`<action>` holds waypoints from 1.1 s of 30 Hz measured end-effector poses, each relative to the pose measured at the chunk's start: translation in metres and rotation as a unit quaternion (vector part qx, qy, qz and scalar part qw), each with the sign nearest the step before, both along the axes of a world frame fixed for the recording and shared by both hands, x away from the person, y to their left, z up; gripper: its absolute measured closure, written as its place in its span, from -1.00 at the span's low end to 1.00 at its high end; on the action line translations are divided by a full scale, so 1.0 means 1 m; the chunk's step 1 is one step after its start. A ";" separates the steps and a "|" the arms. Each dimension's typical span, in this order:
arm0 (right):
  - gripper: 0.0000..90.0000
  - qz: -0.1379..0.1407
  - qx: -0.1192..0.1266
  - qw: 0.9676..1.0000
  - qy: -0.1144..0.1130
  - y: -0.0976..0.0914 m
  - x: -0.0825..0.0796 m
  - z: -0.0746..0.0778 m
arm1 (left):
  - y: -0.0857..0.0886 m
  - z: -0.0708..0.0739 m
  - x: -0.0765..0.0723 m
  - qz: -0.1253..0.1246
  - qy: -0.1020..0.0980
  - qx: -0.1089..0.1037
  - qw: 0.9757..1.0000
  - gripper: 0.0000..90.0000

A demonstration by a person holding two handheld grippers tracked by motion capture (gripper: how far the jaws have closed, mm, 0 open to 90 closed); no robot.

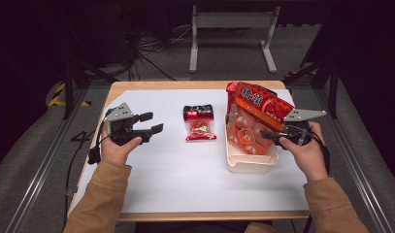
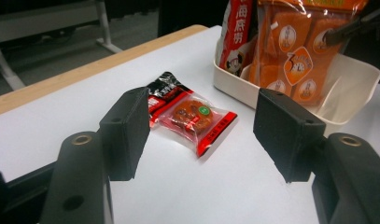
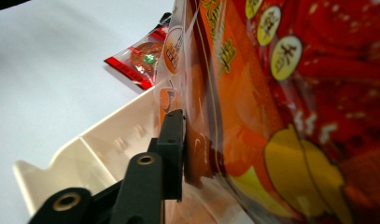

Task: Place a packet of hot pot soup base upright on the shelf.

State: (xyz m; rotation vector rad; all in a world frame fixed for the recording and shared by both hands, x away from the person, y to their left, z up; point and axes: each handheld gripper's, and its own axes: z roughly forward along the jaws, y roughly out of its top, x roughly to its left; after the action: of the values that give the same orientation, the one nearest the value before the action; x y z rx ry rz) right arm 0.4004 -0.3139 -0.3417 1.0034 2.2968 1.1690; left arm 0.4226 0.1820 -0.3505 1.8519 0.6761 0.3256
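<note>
The orange bag (image 1: 257,114) stands tilted in the white bin (image 1: 248,165) at the table's right. The right gripper (image 1: 269,136) pinches its lower edge. A small red packet (image 1: 199,123) lies mid-table; the left gripper (image 1: 154,124) hovers spread, empty.

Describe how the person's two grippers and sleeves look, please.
Both sleeves are tan, of a soft fabric with ribbed cuffs. The left gripper and the right gripper are black, each topped by a grey three-cornered plate. A black cable trails from the left one. Its jaws end in thick, blocky black pads, and the arms behind them have brass-ringed holes.
</note>
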 end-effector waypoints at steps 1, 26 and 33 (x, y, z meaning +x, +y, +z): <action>0.45 -0.001 0.003 1.000 -0.001 -0.001 -0.001 0.001 | -0.002 -0.001 0.001 -0.001 0.002 0.001 1.000 -0.20; -0.26 -0.059 0.074 0.993 -0.071 -0.050 -0.040 0.019 | -0.032 -0.017 0.034 0.005 0.021 -0.010 1.000 -0.23; -0.26 -0.061 0.077 0.993 -0.072 -0.052 -0.038 0.017 | -0.045 -0.030 0.045 -0.003 0.036 -0.003 0.999 -0.23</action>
State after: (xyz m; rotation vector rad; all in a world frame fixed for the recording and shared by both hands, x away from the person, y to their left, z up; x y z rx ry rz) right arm 0.3624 -0.3661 -0.3250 1.0594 2.0300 1.3388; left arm 0.4680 0.1372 -0.3807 1.8659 0.7204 0.2544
